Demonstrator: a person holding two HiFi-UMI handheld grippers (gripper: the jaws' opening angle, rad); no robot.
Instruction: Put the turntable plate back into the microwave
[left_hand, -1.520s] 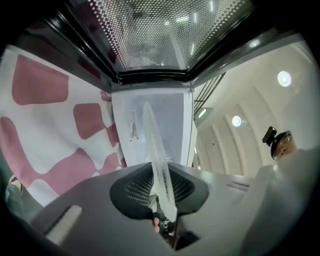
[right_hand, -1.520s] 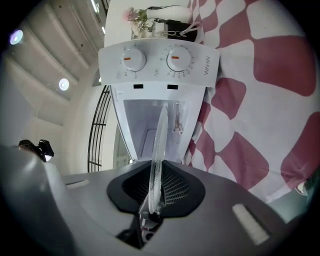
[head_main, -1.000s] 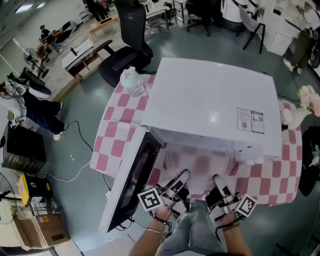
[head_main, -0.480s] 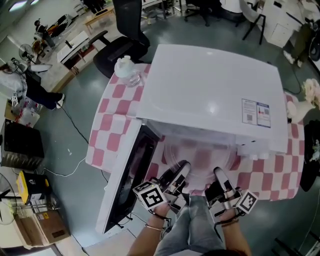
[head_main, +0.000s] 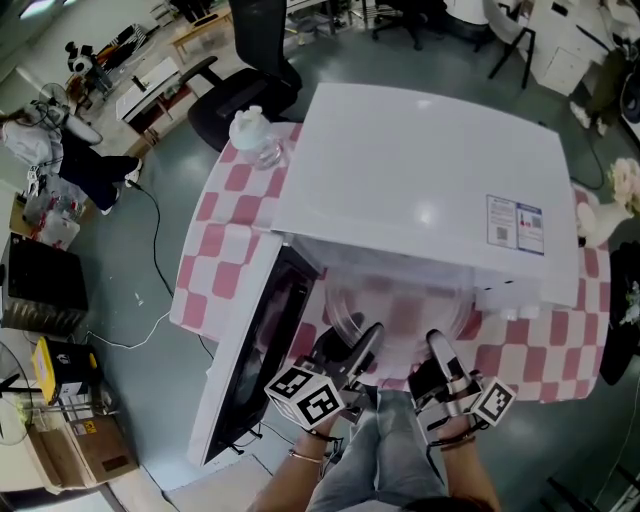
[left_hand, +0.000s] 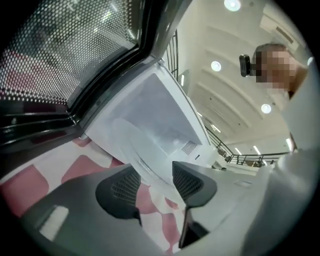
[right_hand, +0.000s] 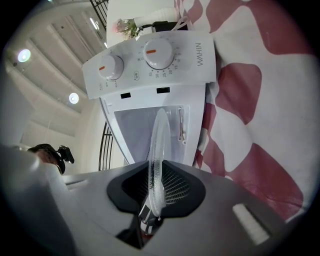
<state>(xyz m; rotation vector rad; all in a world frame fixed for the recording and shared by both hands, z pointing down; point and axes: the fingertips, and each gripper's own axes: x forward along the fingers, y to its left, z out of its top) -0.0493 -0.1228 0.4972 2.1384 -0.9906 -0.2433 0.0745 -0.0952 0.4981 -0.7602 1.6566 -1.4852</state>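
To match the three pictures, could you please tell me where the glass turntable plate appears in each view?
Head view: glass turntable plate lower centre, before the microwave's open front.
Left gripper view: its rim crosses the centre, between the left gripper's opening jaws.
Right gripper view: edge-on and upright at centre, pinched by the right gripper.
Shared landmark: the pink-checked tablecloth.

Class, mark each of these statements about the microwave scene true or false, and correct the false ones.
1. The microwave door stands open. True.
2. The right hand-held gripper is empty. False: it is shut on the rim of the glass turntable plate.
3. The tablecloth is plain blue. False: it has pink and white checks.
4. The control panel carries two dials. True.
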